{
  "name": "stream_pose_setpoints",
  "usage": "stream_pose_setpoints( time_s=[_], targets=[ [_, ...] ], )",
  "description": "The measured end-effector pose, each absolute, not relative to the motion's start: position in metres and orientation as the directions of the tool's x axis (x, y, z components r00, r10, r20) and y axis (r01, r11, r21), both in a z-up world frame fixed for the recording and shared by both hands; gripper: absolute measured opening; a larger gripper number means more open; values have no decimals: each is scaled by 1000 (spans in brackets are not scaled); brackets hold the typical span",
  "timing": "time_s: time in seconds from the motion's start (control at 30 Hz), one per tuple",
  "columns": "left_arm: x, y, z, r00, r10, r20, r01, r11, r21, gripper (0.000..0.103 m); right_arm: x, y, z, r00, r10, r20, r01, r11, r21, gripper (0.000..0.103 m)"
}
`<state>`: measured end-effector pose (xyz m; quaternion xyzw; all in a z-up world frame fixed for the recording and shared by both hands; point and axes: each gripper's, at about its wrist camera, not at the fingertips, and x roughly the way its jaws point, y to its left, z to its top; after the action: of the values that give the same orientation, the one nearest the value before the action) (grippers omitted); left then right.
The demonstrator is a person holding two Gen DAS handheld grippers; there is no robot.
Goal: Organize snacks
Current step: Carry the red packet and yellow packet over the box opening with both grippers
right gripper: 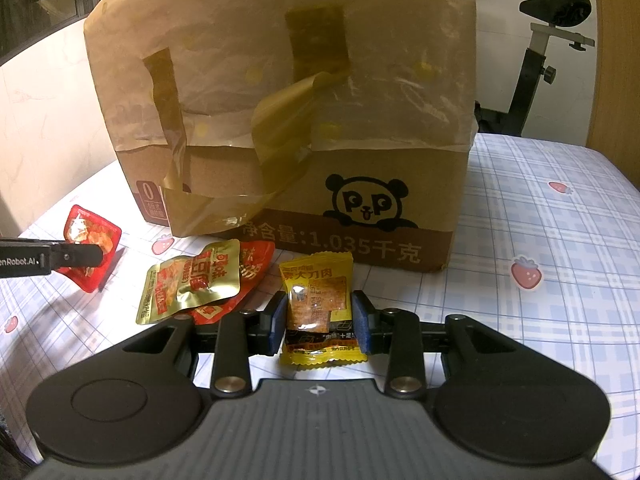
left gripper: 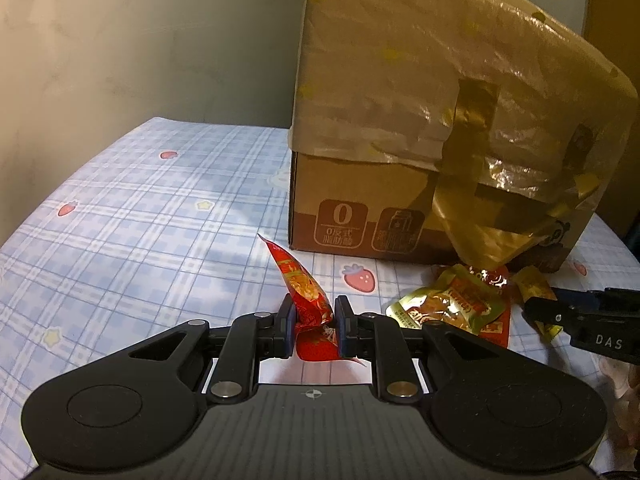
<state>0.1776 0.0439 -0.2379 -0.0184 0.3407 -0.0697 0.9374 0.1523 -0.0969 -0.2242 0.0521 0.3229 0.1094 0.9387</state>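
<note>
Snack packets [left gripper: 308, 300] [right gripper: 318, 312] pinched in both down-tilted tongs [left gripper: 314, 316] [right gripper: 320, 314].

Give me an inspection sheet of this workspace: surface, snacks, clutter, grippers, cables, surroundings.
Surface: blue plaid cloth with strawberry prints.
Job's things: red snack packet in the left gripper; yellow snack packet in the right gripper; gold packet lying on a red packet before the cardboard box.
Clutter: loose, peeling tape and plastic film on the box.
Grippers: left gripper shut on the red snack packet; right gripper shut on the yellow snack packet.
Cables: nothing seen.
Surroundings: pale wall; black stand with a saddle behind the table.
</note>
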Motion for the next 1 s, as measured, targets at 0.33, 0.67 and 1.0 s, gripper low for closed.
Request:
stream_pose_setpoints(
  time_s=[0.33,0.67,1.0],
  targets=[
    [168,43,-212,787,-154,-597,131,988,-83,20,137,-99,-209,789,207,-579,-143,978,154,36],
    [162,39,-157,847,-215,-486,197,976,-89,21,100,-135,-139,896,170,-411,-99,977,188,36],
    [159,22,-87,876,-348,-334,345,936,-71,21,101,-157,-63,956,176,-234,-134,974,185,36]
  ],
)
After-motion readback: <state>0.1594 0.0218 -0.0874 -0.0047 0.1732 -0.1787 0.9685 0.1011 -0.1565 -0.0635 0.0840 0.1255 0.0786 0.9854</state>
